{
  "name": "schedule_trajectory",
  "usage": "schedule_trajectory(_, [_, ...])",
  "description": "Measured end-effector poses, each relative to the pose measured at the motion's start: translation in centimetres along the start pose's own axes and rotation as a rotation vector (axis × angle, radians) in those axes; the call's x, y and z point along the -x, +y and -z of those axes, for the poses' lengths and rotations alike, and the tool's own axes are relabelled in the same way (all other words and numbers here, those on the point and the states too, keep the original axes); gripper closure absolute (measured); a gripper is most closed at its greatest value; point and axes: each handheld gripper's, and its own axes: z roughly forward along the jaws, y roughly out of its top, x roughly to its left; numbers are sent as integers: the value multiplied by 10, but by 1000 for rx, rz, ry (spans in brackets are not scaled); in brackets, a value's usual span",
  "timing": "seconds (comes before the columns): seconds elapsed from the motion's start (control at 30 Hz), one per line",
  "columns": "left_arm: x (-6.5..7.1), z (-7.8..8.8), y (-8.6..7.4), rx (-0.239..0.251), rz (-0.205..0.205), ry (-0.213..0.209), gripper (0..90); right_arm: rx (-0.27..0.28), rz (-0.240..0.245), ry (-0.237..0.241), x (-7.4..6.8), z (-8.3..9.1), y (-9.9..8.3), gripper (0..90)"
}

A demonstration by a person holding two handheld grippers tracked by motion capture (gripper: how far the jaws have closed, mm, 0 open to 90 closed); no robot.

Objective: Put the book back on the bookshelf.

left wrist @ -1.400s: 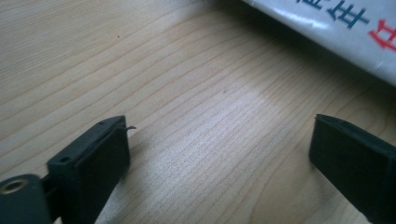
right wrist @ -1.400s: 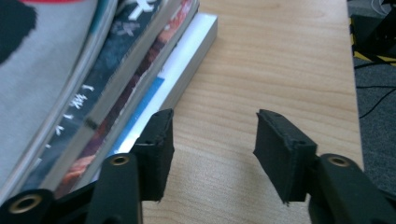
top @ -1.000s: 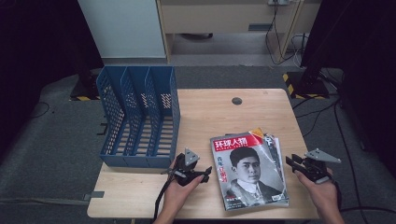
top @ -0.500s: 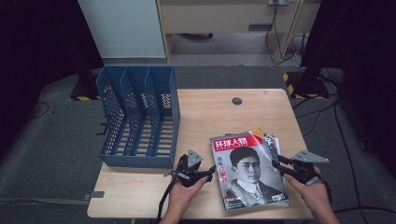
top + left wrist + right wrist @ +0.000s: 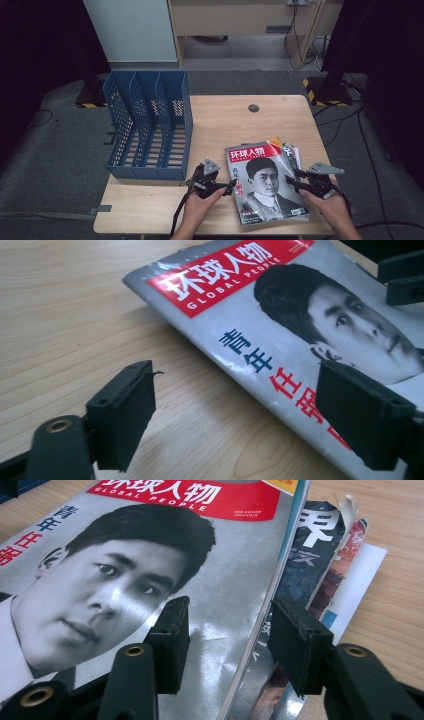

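Probably the thin glossy magazine with the red title band (image 5: 267, 185), near the table's front right corner, is light, floppy and slippery, so the spread left gripper (image 5: 231, 186) and the right gripper (image 5: 291, 179), whose jaws have just been opening, still pinching nothing, should take its edges.

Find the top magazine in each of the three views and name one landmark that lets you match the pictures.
High view: the top magazine lies at lower right on the table, between the two grippers.
Left gripper view: it runs from top centre to lower right, its edge between the open jaws.
Right gripper view: it covers the left and centre, its right edge between the jaws.
Shared landmark: the red title banner.
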Motion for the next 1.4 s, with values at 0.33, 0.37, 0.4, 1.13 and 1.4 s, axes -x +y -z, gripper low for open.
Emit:
schedule_trajectory(0.33, [-12,-32,15,-88,32,-25,130,1,3,12,-2,-3,0,493])
schedule_trajectory(0.37, [-12,-35,16,-83,36,-31,126,1,4,12,-2,-3,0,493])
schedule_trajectory(0.4, [-12,-37,16,-82,34,-32,125,1,5,13,-2,-2,0,492])
schedule_trajectory(1.13, [-1,-45,38,-55,145,-118,213,-11,12,21,-3,-2,1,481])
schedule_trajectory(1.4, [7,-37,53,-35,88,-118,368,-14,8,12,-5,-3,2,482])
